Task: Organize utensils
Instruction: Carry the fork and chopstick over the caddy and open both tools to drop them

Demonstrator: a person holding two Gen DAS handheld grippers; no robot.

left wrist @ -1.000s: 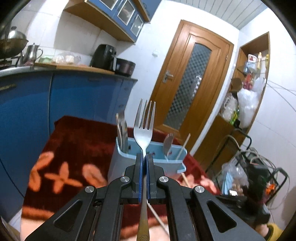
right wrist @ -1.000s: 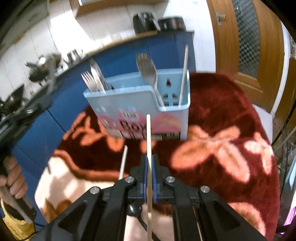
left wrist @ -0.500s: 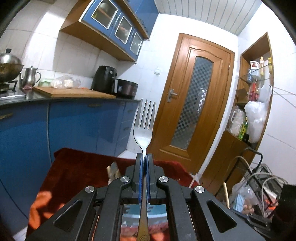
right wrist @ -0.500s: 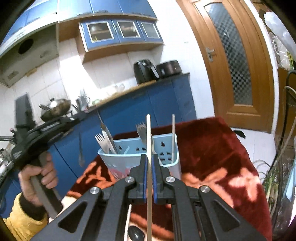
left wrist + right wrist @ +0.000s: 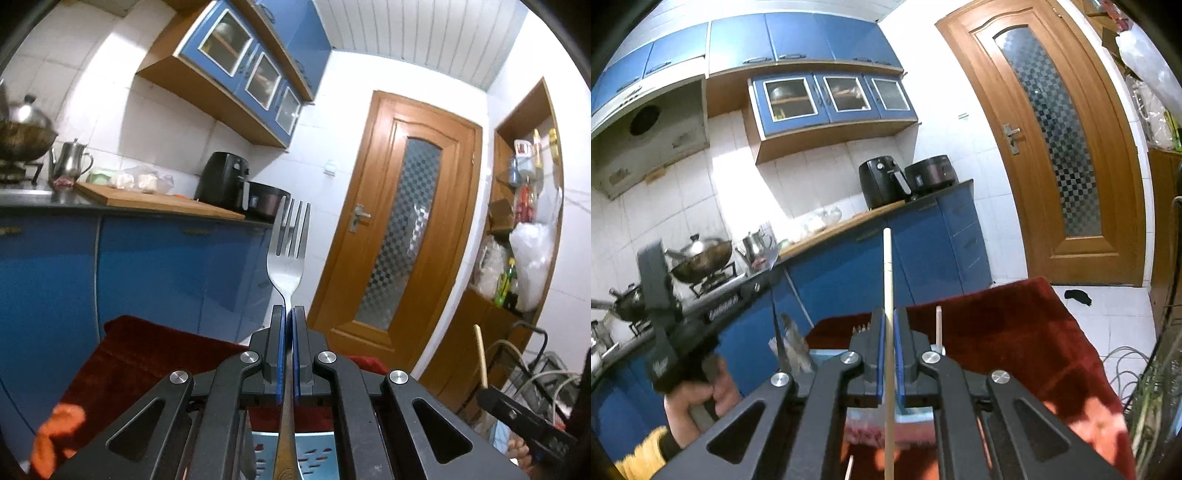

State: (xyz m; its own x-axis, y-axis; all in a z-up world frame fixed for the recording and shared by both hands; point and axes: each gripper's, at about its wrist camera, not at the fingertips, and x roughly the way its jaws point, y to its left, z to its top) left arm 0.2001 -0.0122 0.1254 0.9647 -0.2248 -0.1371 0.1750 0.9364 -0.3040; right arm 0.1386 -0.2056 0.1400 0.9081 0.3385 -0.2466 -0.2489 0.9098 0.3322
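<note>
Fork (image 5: pixel 287 254) sat pinched in your left gripper (image 5: pixel 287 314), tines up toward the door (image 5: pixel 399 236), w/ the pale blue utensil holder (image 5: pixel 314 454) just below its handle. Your right gripper (image 5: pixel 887 325) was clamped on a chopstick (image 5: pixel 888 280) standing upright, holder partly hidden behind the fingers (image 5: pixel 901 350). Both hung over the red floral cloth (image 5: pixel 1015 332); your left hand (image 5: pixel 698 406) showed at the right cam's lower left.
</note>
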